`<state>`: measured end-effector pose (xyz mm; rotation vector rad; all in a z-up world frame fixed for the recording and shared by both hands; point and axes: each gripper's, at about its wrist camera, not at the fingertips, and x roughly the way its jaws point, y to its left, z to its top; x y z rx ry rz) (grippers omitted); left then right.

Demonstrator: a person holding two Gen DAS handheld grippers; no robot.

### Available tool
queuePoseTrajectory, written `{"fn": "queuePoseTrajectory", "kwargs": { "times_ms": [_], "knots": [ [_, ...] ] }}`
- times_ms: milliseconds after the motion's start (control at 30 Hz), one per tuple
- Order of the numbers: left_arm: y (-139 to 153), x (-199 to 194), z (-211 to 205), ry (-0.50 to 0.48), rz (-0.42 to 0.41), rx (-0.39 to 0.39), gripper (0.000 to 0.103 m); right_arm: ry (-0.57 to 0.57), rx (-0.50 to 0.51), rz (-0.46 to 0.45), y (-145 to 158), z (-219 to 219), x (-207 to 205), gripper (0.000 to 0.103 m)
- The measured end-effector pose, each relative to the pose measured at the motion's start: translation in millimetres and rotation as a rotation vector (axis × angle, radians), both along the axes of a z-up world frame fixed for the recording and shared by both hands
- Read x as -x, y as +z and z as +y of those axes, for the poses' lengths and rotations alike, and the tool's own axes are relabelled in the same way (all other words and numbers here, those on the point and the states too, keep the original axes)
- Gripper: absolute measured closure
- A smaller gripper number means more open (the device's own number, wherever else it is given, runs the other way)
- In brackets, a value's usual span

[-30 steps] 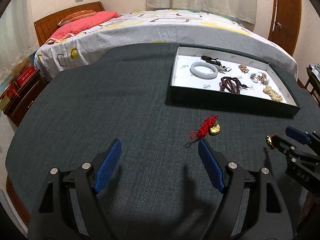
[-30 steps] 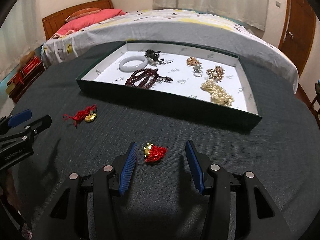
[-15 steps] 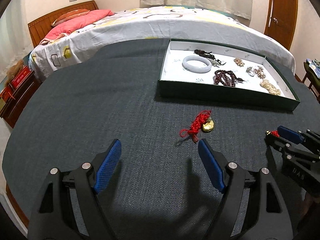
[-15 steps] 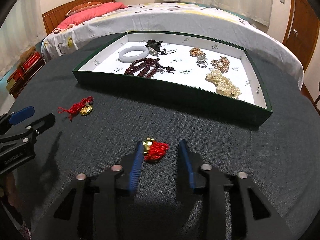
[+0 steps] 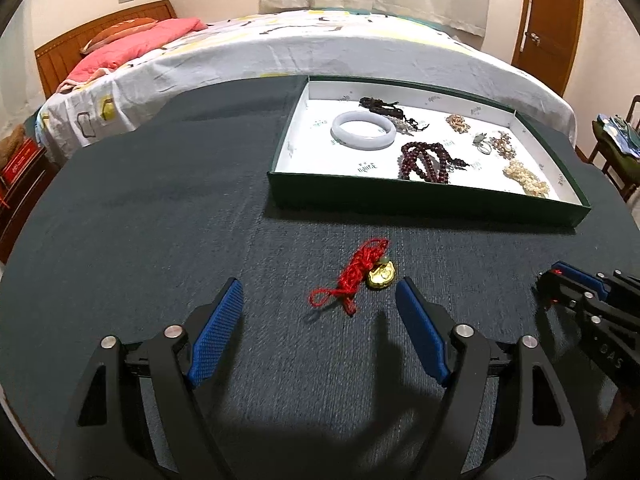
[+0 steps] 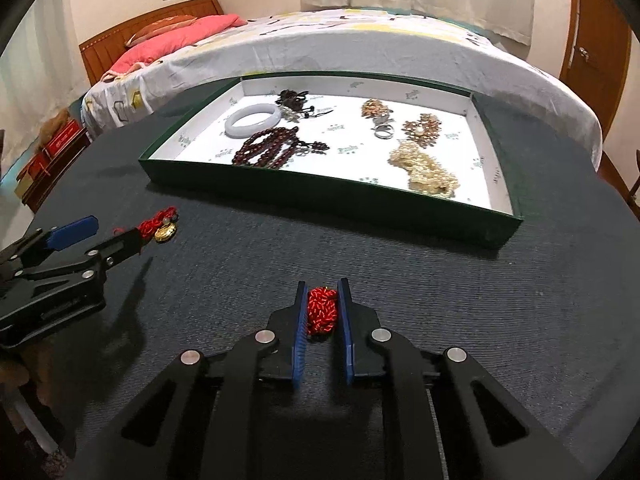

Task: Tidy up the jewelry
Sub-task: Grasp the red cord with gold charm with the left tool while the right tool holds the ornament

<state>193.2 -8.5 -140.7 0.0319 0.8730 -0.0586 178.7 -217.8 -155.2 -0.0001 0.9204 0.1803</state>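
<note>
A red cord with a gold charm (image 5: 360,268) lies on the dark cloth-covered table (image 5: 160,208), just ahead of my left gripper (image 5: 318,286). Its jaws stand wide and are closing; the cord's tail lies between the tips, untouched. In the right wrist view my right gripper (image 6: 322,286) is shut on a red knotted charm (image 6: 321,310) low over the cloth. The left gripper (image 6: 116,231) shows at the left there, its tip in front of the cord charm (image 6: 160,226). The right gripper (image 5: 556,276) appears at the right edge of the left wrist view.
A shallow green tray (image 5: 420,200) with a white lining stands beyond both charms. It holds a white bangle (image 5: 363,130), dark red beads (image 5: 426,162), a pearl strand (image 5: 524,178) and several small pieces. A bed (image 5: 320,48) runs behind the table.
The right gripper's jaws have closed onto the red knotted charm. The left gripper has come forward to the cord charm, which now lies at its fingertips.
</note>
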Motion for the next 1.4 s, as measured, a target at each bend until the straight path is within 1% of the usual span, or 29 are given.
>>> {"fn": "queuePoseTrajectory", "kwargs": {
  "times_ms": [33,100,200,300,433,500,567,733,767,833,867,1000,1400],
  "knots": [
    [-1.6,-1.6,0.3,-0.005,0.007,0.001,0.036,-0.001,-0.004,0.001,-0.4,-0.9,-0.2,0.088],
    [-4.4,-3.8,1.3,-0.013,0.02,0.002,0.041,-0.002,-0.009,0.004,-1.5,-2.0,-0.2,0.088],
    [-7.9,-7.0,3.6,-0.016,0.033,0.008,0.044,-0.001,-0.015,0.005,-2.8,-2.0,-1.3,0.088],
    [-10.7,-11.4,3.3,-0.029,0.042,0.006,0.05,0.002,-0.017,0.006,-3.1,-2.5,-2.1,0.088],
    [-12.9,-16.1,1.2,-0.044,0.046,0.001,0.051,0.0,-0.016,0.006,-2.9,-2.5,-2.2,0.088],
    [-12.8,-17.0,0.2,-0.053,0.045,0.001,0.054,0.001,-0.016,0.006,-2.9,-2.5,-2.4,0.088],
    [-12.3,-17.3,-1.1,-0.065,0.044,0.002,0.059,0.0,-0.017,0.006,-2.4,-3.4,-2.7,0.088],
    [-11.7,-17.1,-7.4,-0.103,0.041,-0.002,0.079,-0.001,-0.018,0.006,-2.4,-3.5,-3.1,0.088],
    [-11.6,-17.1,-8.5,-0.107,0.041,-0.005,0.081,-0.001,-0.018,0.006,-2.4,-3.6,-2.9,0.088],
    [-11.5,-16.1,-10.6,-0.122,0.039,-0.005,0.089,-0.001,-0.017,0.005,-2.4,-3.4,-2.8,0.088],
    [-11.4,-15.7,-11.6,-0.128,0.039,-0.005,0.091,-0.001,-0.017,0.004,-2.4,-3.3,-2.9,0.088],
    [-11.2,-13.9,-13.3,-0.135,0.03,-0.019,0.093,-0.002,-0.019,0.001,-2.0,-3.5,-2.8,0.088],
    [3.5,-3.8,-12.1,-0.128,-0.014,-0.013,0.094,-0.008,-0.026,-0.028,7.5,-5.1,2.8,0.088]
  ]
}}
